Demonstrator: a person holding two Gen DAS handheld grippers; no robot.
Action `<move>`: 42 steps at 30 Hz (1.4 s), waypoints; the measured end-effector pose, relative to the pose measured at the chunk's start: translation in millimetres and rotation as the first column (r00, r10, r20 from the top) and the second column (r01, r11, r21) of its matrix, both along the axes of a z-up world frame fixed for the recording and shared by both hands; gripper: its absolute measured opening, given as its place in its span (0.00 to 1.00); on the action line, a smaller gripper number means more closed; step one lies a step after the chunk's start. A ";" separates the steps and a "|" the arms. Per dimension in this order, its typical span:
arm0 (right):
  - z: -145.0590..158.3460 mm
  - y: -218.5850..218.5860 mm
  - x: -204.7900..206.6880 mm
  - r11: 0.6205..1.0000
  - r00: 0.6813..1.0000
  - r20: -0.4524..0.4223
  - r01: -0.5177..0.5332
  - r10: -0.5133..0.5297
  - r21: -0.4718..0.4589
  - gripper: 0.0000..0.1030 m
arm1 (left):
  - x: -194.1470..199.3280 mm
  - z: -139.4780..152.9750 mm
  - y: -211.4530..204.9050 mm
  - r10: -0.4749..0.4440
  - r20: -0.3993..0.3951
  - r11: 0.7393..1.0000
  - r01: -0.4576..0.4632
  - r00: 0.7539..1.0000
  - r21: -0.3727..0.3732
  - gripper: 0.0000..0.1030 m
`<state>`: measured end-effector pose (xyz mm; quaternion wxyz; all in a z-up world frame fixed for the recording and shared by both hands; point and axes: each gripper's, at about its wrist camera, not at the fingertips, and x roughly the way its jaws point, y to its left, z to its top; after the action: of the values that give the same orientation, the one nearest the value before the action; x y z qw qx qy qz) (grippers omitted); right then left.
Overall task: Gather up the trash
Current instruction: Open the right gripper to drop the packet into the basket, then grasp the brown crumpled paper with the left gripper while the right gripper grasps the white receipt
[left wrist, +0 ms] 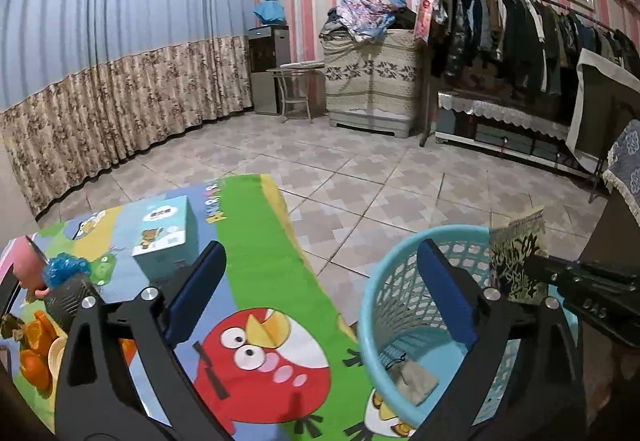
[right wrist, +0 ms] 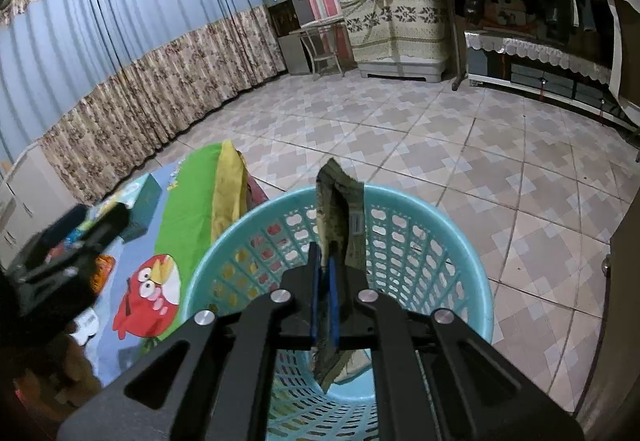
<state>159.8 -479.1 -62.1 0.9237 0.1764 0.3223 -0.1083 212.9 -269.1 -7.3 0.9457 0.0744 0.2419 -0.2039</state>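
A light blue perforated basket (right wrist: 460, 265) stands on the floor beside the cartoon-print table; it also shows in the left wrist view (left wrist: 380, 281). My right gripper (right wrist: 325, 265) is shut on a flat patterned wrapper (right wrist: 340, 217) and holds it over the basket's opening. The wrapper (left wrist: 518, 257) and the right gripper's black body show at the right of the left wrist view. A crumpled beige scrap (left wrist: 412, 377) lies inside the basket. My left gripper (left wrist: 320, 273) is open and empty above the table's right edge, next to the basket.
On the bird-print tablecloth (left wrist: 260, 241) sit a light blue tissue box (left wrist: 168, 233), orange peel pieces (left wrist: 34, 353), a blue crinkled ball (left wrist: 66, 269) and a pink toy (left wrist: 24, 265). Tiled floor, curtains, a covered cabinet and a clothes rack lie beyond.
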 end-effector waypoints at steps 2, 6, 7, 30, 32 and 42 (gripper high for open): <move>-5.8 -0.8 4.3 1.000 1.000 -0.017 0.011 -0.011 0.011 0.19 | 1.2 0.9 6.3 0.008 -0.003 1.000 -0.008 1.000 -0.005 0.92; -13.7 -0.8 7.7 0.999 0.999 -0.028 0.039 -0.038 0.001 0.57 | 0.0 0.3 22.6 0.025 0.001 1.000 -0.025 1.000 -0.009 0.92; -15.4 1.4 9.6 0.999 0.999 -0.038 0.038 -0.038 -0.005 0.58 | -0.4 0.6 25.8 0.030 0.001 0.999 -0.030 1.000 -0.010 0.92; 50.3 130.0 -17.0 0.976 0.974 0.184 -0.096 0.133 -0.196 0.91 | -48.1 31.6 197.7 0.241 0.021 0.968 -0.239 0.970 -0.073 0.95; 51.4 151.3 -17.9 0.974 0.967 0.202 -0.118 0.157 -0.194 0.92 | -55.9 31.9 214.6 0.266 0.032 0.963 -0.264 0.963 -0.062 0.95; 33.5 201.8 -18.4 0.962 0.948 0.182 -0.242 0.263 -0.126 0.94 | -88.9 7.5 312.9 0.404 0.000 0.915 -0.404 0.915 0.006 0.95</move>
<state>141.4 -277.3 -28.6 0.9652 0.0960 0.2431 0.0125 124.0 43.8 0.2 0.9670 0.0256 0.2535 -0.0036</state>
